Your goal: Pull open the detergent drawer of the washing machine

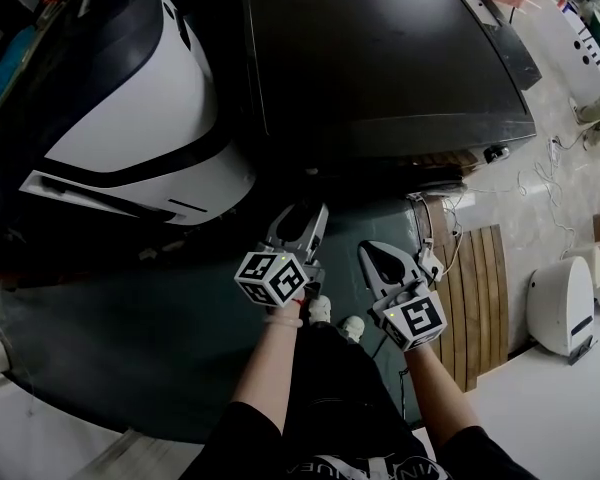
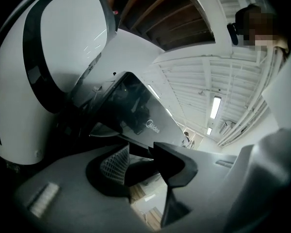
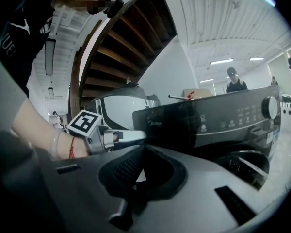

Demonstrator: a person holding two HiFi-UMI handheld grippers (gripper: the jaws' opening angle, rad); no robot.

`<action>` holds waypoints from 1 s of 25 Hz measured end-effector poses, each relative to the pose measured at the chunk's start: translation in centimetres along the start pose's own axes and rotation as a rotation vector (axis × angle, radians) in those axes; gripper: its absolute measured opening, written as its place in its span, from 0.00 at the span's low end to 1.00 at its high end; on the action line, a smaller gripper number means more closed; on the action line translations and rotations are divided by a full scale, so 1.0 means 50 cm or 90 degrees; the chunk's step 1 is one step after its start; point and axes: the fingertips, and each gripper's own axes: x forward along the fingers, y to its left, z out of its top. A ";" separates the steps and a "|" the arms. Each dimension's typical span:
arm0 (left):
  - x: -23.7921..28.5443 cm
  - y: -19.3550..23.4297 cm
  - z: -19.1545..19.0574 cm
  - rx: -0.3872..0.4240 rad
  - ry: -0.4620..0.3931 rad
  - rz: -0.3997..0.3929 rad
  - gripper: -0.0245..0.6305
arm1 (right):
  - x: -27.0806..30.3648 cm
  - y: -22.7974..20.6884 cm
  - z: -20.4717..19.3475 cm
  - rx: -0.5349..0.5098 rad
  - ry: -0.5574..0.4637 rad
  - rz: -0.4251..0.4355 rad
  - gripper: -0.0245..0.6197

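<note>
The dark washing machine [image 1: 380, 58] stands ahead of me, with its control panel [image 3: 208, 120], logo and round knob [image 3: 270, 107] in the right gripper view. I cannot make out the detergent drawer's outline on the panel's left end. My left gripper [image 1: 302, 220] hovers just short of the machine's front left corner, open, with nothing between its fingers [image 2: 114, 163]. In its own view the machine's logo [image 2: 153, 126] is close ahead. To the right of it and slightly farther back, my right gripper [image 1: 380, 256] is shut and empty. One left gripper finger [image 3: 128, 136] points at the panel's left end.
A white and black machine [image 1: 130, 98] stands close on the left. Wooden slats [image 1: 475, 288], cables [image 1: 540, 173] and a white appliance [image 1: 565, 308] lie on the floor to the right. A person [image 3: 235, 81] stands behind the washer. A wooden staircase [image 3: 121, 47] rises overhead.
</note>
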 end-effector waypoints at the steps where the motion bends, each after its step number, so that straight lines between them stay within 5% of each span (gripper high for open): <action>1: 0.005 0.001 0.001 -0.004 -0.002 -0.007 0.26 | 0.003 0.000 -0.003 0.000 0.002 0.000 0.06; 13: 0.054 0.004 0.003 -0.048 -0.015 -0.063 0.28 | 0.031 -0.012 -0.025 0.010 0.007 -0.014 0.06; 25: 0.071 0.010 0.026 -0.226 -0.130 -0.128 0.30 | 0.036 -0.027 -0.033 0.021 0.008 -0.020 0.06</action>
